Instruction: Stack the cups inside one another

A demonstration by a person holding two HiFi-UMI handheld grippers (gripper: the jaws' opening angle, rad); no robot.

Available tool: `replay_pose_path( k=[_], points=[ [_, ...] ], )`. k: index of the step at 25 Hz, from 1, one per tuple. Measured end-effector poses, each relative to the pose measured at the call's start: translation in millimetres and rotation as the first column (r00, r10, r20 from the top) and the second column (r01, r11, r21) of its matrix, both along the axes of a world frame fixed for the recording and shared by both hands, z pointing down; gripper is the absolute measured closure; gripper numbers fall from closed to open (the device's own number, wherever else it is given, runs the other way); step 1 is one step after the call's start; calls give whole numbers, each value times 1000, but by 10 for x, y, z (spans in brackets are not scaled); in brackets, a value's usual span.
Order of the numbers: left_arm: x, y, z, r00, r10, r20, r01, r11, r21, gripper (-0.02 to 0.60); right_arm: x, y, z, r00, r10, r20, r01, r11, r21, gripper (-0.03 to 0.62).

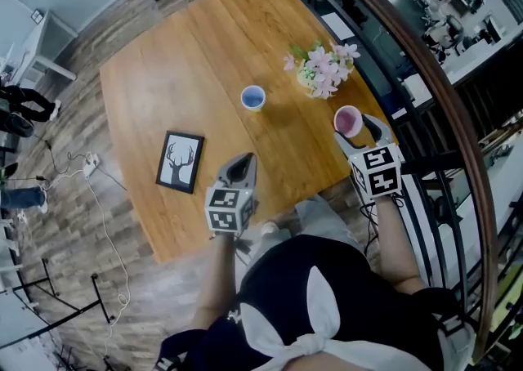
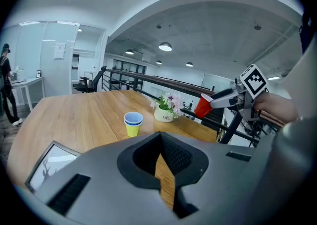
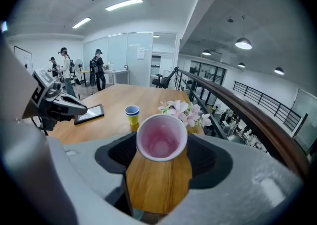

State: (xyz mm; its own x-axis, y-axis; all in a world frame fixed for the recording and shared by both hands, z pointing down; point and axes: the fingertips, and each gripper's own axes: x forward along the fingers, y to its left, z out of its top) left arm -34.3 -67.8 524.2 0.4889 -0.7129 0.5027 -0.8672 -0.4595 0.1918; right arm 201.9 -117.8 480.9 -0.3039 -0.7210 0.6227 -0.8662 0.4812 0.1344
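A blue cup nested in a yellow cup [image 1: 253,98] stands upright near the middle of the wooden table [image 1: 163,91]; it also shows in the left gripper view [image 2: 132,123] and the right gripper view [image 3: 132,115]. My right gripper [image 1: 353,129] is shut on a red cup [image 1: 348,121] with a pale pink inside, held mouth-up above the table's right edge. Its jaws press both sides of that red cup [image 3: 161,137]. My left gripper [image 1: 241,167] hovers over the near table edge, shut and empty, well short of the nested cups.
A white pot of pink flowers [image 1: 321,69] stands between the nested cups and the red cup. A framed deer picture [image 1: 181,162] lies at the table's left. A curved railing [image 1: 433,91] runs close along the right side. People stand far off [image 3: 64,70].
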Motion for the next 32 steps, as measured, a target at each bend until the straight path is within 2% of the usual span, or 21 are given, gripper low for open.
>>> replay_pose_path(
  k=[6, 17, 32],
  points=[
    [-7, -23, -66, 1000, 2, -4, -2, 1000, 20, 565, -104, 8, -40, 1000, -17, 9, 17, 1000, 2, 278],
    [-161, -9, -59, 999, -34, -5, 34, 999, 1, 565, -382, -111, -52, 997, -70, 15, 70, 998, 4, 278],
    [-364, -150, -119, 996, -94, -5, 94, 996, 3, 565, -1013, -440, -167, 978, -208, 30, 207, 978, 31, 278]
  ],
)
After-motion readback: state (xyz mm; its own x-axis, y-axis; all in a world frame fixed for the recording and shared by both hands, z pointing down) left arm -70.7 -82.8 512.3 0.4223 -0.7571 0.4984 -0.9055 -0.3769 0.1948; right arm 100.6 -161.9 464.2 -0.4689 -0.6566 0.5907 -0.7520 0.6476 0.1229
